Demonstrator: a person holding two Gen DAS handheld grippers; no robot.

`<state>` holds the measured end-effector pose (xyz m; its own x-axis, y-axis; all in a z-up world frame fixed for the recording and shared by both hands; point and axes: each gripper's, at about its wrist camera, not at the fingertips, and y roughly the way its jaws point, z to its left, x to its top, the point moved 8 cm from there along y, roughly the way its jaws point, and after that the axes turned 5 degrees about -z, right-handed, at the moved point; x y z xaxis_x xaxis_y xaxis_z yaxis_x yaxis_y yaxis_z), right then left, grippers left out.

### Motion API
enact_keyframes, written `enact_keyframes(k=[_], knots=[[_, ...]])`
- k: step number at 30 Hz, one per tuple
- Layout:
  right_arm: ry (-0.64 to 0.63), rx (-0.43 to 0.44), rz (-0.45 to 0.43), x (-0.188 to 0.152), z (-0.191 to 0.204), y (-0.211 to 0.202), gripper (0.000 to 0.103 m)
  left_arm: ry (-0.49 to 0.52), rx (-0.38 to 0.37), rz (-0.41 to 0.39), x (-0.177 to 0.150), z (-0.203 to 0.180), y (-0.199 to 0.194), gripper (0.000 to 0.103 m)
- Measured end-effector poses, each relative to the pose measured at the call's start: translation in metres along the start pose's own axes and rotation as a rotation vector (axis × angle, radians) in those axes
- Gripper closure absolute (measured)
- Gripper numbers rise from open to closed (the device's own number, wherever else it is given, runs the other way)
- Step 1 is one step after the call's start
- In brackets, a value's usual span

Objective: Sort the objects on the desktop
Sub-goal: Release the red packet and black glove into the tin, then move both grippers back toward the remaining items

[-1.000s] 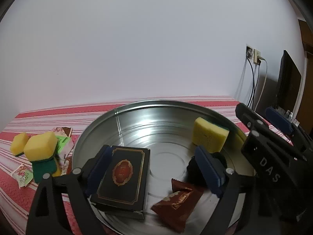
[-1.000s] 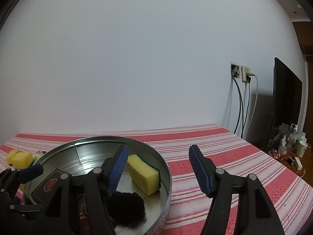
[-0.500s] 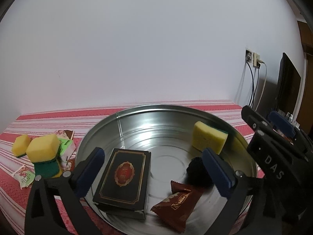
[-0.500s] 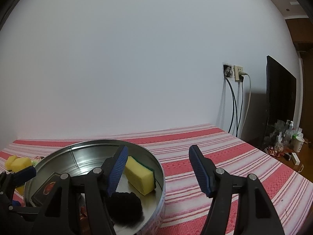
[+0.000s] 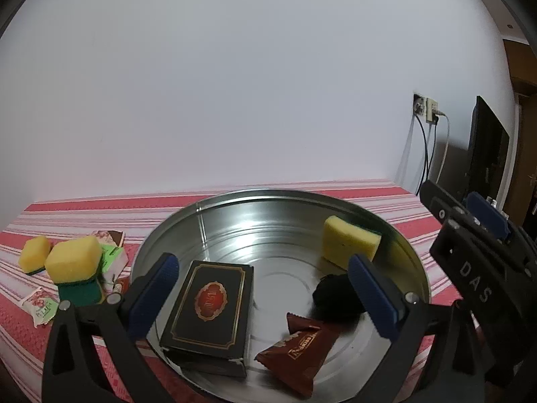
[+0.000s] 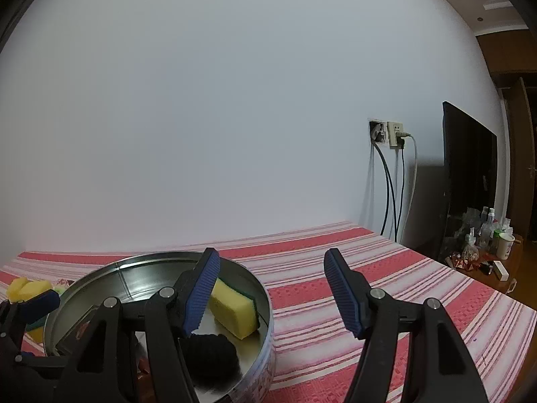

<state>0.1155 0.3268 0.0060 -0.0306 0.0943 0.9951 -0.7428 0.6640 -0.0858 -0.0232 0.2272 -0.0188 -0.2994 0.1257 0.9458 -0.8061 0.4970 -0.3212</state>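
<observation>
A round metal tin (image 5: 235, 208) (image 6: 261, 305) sits on the striped red cloth. Inside lie a black box (image 5: 209, 305) with a red emblem, a brown snack packet (image 5: 298, 346), a black ball of fabric (image 5: 332, 297) (image 6: 209, 354) and a yellow sponge (image 5: 349, 245) (image 6: 233, 309). My left gripper (image 5: 260, 285) hovers over the tin, open wide, with nothing pressed between its pads. My right gripper (image 6: 272, 288) is open over the tin's right rim and holds nothing. It shows at the right edge of the left wrist view as a black body (image 5: 476, 268).
Left of the tin lie two yellow-green sponges (image 5: 72, 262) (image 5: 33, 258), a green packet (image 5: 112, 255) and small sachets (image 5: 40, 307). A white wall with sockets and cables (image 6: 392, 137) stands behind. A dark screen (image 6: 470, 168) and bottles (image 6: 486, 225) stand far right.
My left gripper's jaws have spread wide apart, away from the black box, and pulled back a little. The right gripper's jaws kept their gap.
</observation>
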Motion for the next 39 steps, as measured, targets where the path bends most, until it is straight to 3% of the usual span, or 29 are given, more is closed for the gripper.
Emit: enact_keyframes(k=[7, 18, 24, 29, 39], knots=[[0.081, -0.016, 0.016, -0.001, -0.011, -0.006, 0.036, 0.008, -0.005, -0.033, 0.002, -0.001, -0.008, 0.001], [0.082, 0.028, 0.036, -0.007, 0.017, -0.027, 0.036, 0.009, 0.059, -0.077, 0.0, 0.03, -0.036, 0.001], [0.063, 0.074, -0.017, -0.004, 0.047, -0.053, 0.036, -0.005, 0.126, -0.072, -0.005, 0.071, -0.055, 0.001], [0.043, 0.116, -0.047, -0.003, 0.074, -0.066, 0.03, -0.028, 0.185, -0.053, -0.01, 0.11, -0.066, 0.001], [0.015, 0.264, 0.01, -0.013, 0.13, -0.079, 0.03, -0.14, 0.369, 0.025, -0.03, 0.23, -0.093, 0.001]])
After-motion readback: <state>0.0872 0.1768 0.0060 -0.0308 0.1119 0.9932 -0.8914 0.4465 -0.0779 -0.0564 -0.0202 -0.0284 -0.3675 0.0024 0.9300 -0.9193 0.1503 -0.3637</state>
